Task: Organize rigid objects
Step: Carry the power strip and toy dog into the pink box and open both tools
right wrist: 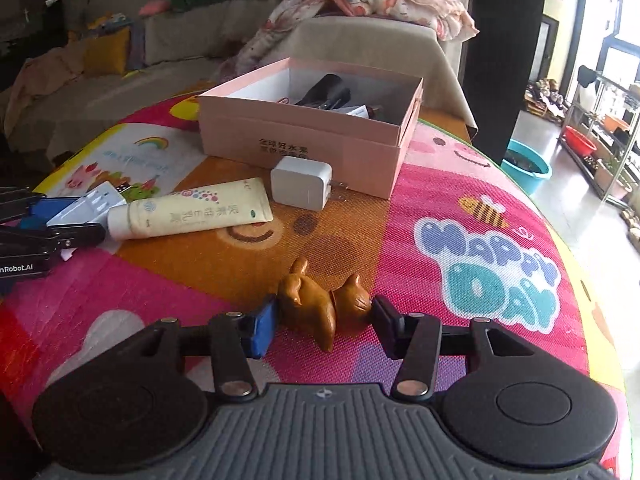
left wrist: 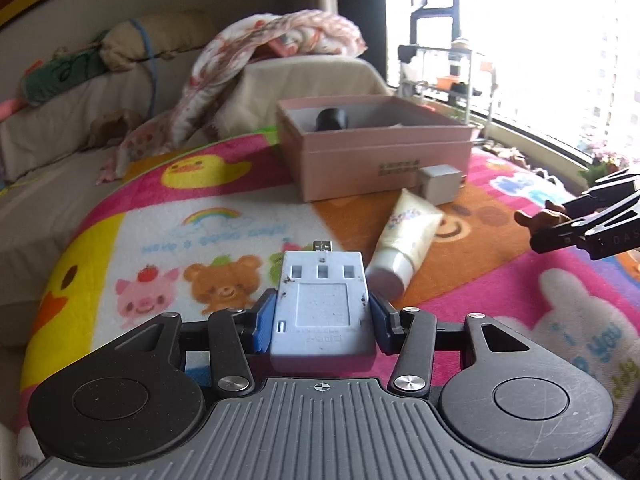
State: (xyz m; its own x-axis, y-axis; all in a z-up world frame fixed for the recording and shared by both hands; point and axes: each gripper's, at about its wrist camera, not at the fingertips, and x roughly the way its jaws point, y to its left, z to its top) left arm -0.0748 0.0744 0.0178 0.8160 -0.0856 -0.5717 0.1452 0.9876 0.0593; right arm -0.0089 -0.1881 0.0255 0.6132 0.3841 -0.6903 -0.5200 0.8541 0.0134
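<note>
My left gripper (left wrist: 322, 320) is shut on a light blue USB adapter (left wrist: 322, 308), its plug pointing forward, above the colourful mat; it also shows at the left of the right wrist view (right wrist: 86, 206). My right gripper (right wrist: 324, 320) is shut on a brown animal figurine (right wrist: 316, 304), low over the mat; the figurine also shows at the right edge of the left wrist view (left wrist: 540, 216). An open pink box (left wrist: 372, 144) (right wrist: 312, 136) stands further back with dark items inside. A cream tube (left wrist: 404, 240) (right wrist: 192, 214) and a white charger block (left wrist: 440, 184) (right wrist: 300, 186) lie in front of it.
The cartoon play mat (right wrist: 480, 240) covers a round table. A sofa with a floral blanket (left wrist: 260, 48) lies behind. To the right stand a teal basin (right wrist: 526, 164) on the floor and a metal rack (right wrist: 600, 132) by the window.
</note>
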